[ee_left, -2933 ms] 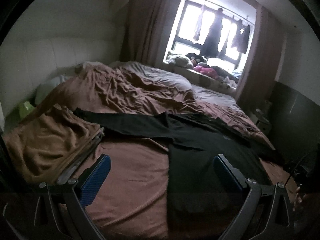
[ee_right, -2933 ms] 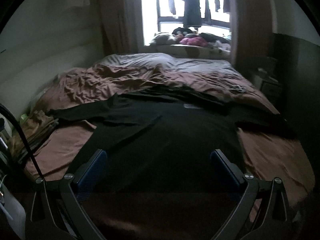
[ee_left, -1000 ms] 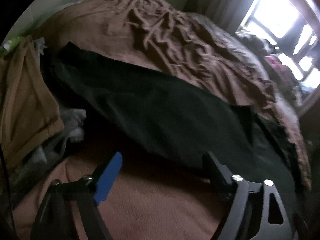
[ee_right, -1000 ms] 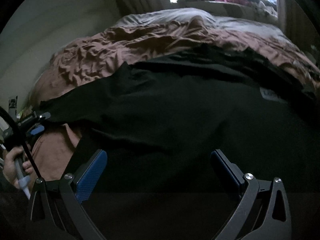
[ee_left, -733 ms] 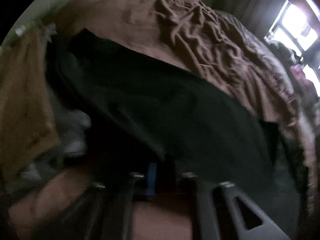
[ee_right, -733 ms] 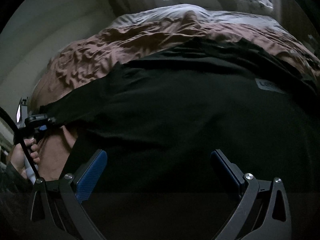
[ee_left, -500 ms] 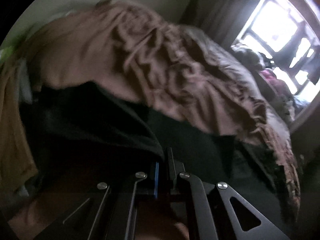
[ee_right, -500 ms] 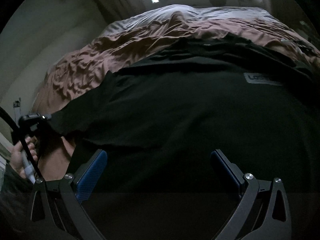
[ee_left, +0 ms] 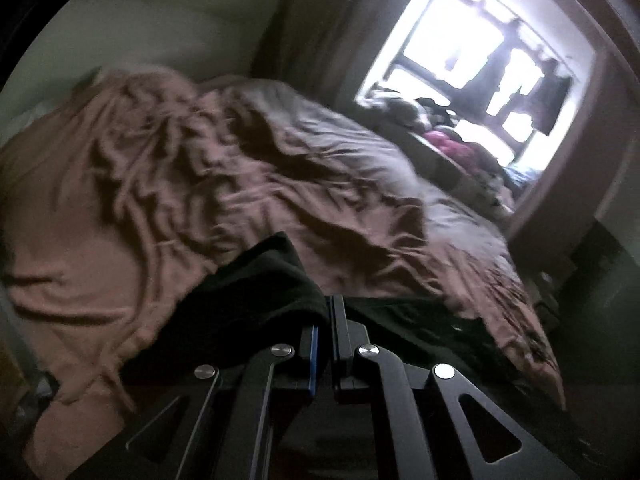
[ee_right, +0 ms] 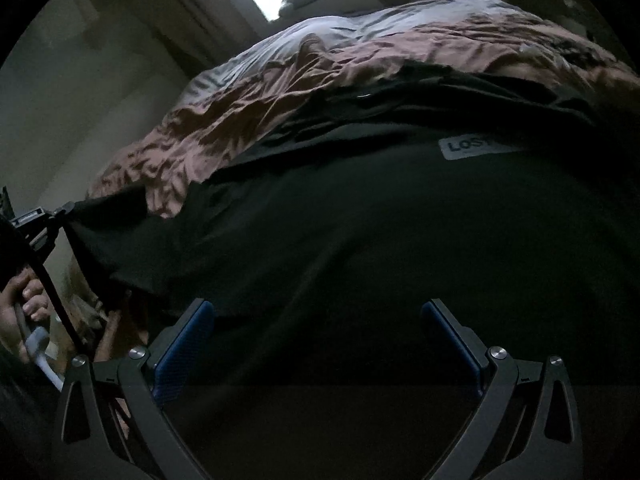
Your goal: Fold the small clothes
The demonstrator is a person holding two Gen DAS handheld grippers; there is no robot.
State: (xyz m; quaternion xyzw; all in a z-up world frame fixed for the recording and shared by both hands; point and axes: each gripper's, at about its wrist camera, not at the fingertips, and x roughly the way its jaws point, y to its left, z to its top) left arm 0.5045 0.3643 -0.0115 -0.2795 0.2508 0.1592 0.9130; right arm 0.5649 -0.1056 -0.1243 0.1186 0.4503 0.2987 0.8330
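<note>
A pale label (ee_right: 466, 147) on the black shirt (ee_right: 360, 240) reads "LOS", and the letters after that are cut off by a fold. A small tag on the left gripper (ee_right: 60, 214) is too small to read.

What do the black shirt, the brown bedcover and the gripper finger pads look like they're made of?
Black shirt: soft matte knit, probably cotton; it drapes limply where the left gripper pinches it.
Brown bedcover: thin woven fabric, finely creased, faint sheen.
Finger pads: blue, textured, likely rubber or plastic on black rigid arms.
</note>
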